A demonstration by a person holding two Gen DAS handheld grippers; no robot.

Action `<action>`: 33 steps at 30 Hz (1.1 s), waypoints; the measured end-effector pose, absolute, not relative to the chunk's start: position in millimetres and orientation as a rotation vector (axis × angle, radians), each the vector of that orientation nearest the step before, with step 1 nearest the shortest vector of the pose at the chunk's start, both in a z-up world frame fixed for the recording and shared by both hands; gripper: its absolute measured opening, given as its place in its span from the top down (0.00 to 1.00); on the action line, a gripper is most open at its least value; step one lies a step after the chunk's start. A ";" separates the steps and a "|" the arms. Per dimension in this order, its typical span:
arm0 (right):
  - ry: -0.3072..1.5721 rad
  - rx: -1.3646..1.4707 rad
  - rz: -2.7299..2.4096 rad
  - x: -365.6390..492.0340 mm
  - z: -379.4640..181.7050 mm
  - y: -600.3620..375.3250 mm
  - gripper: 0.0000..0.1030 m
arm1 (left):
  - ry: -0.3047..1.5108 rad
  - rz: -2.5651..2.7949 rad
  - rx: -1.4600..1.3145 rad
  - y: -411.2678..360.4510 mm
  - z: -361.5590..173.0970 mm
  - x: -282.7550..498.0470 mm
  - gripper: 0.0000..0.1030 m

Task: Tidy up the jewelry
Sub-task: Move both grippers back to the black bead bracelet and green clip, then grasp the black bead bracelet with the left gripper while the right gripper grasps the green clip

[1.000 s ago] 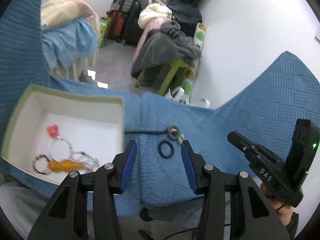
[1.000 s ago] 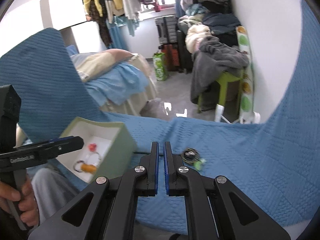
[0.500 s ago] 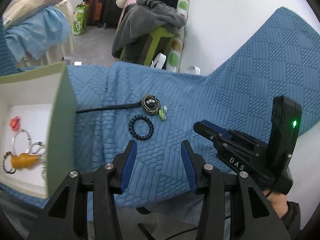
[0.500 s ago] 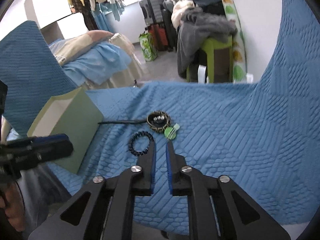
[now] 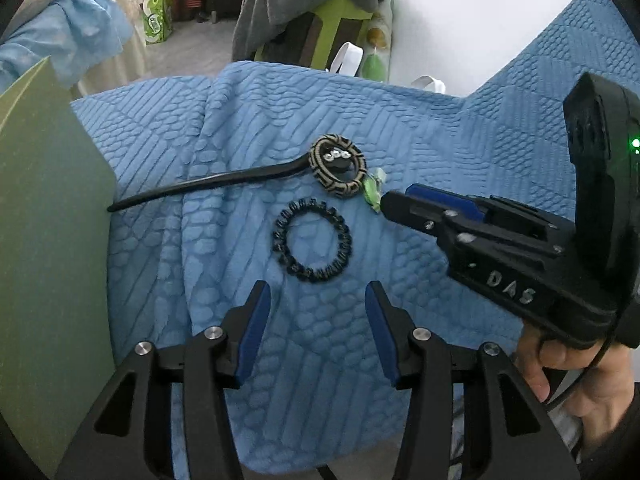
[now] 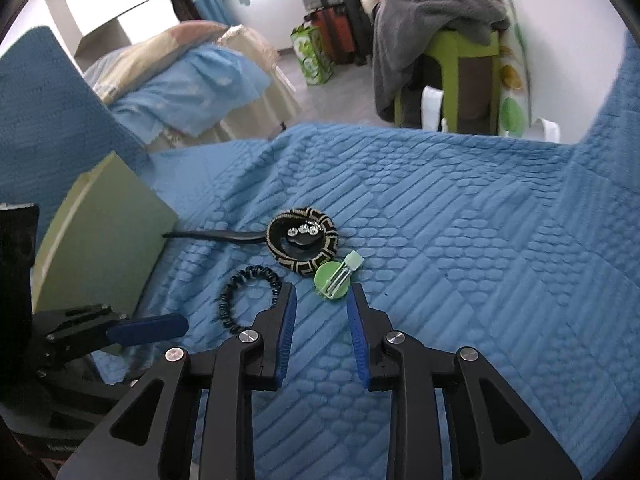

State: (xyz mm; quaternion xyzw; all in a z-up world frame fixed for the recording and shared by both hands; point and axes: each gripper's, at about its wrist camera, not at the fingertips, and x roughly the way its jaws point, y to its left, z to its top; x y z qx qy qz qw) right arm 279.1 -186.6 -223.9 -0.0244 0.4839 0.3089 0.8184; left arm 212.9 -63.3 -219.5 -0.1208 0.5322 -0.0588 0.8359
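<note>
On the blue quilt lie a black beaded bracelet (image 5: 312,240), a black-and-tan woven ring piece (image 5: 338,166) with a long black stick, and a green round clip (image 6: 334,278). My left gripper (image 5: 316,300) is open just short of the bracelet. My right gripper (image 6: 322,300) is open, its tips straddling the near side of the green clip; the bracelet (image 6: 248,298) lies to its left. The woven piece (image 6: 303,240) is just beyond. The green box (image 5: 44,240) stands at the left, its inside hidden.
The green box wall (image 6: 100,236) is close on the left of both grippers. Beyond the quilt edge are the floor, a green stool with grey clothes (image 6: 440,44), suitcases and a bed (image 6: 180,84). The quilt rises at the right (image 5: 540,80).
Both grippers have moved down and forward toward the jewelry. The right gripper has opened from shut. The box's inside has gone out of view.
</note>
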 end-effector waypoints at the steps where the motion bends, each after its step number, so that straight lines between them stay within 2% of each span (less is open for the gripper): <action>1: 1.031 -0.081 0.655 281.2 -227.4 -183.4 0.76 | 1.131 -0.122 -0.244 -64.3 -221.6 215.6 0.51; 5: 1.040 -0.109 0.663 288.2 -235.0 -178.0 0.76 | 1.146 -0.109 -0.184 -69.6 -227.8 224.6 0.49; 7: 1.034 -0.124 0.654 290.7 -235.8 -176.4 0.76 | 1.137 -0.114 -0.164 -72.7 -227.7 229.5 0.44; 14: 1.045 -0.141 0.678 291.1 -241.9 -171.6 0.77 | 1.136 -0.121 -0.088 -81.9 -231.5 243.4 0.43; 20: 1.046 -0.087 0.686 293.1 -239.8 -178.3 0.90 | 1.133 -0.112 -0.056 -81.9 -233.1 250.7 0.43; 26: 1.057 -0.017 0.657 297.8 -235.9 -190.6 0.90 | 1.120 -0.112 0.007 -90.3 -235.6 252.8 0.44; 30: 1.045 0.012 0.648 298.0 -231.1 -197.7 0.90 | 1.118 -0.088 0.064 -97.2 -237.6 252.0 0.52; 33: 1.037 0.032 0.635 297.2 -227.2 -203.3 0.90 | 1.120 -0.077 0.054 -98.6 -236.5 251.4 0.68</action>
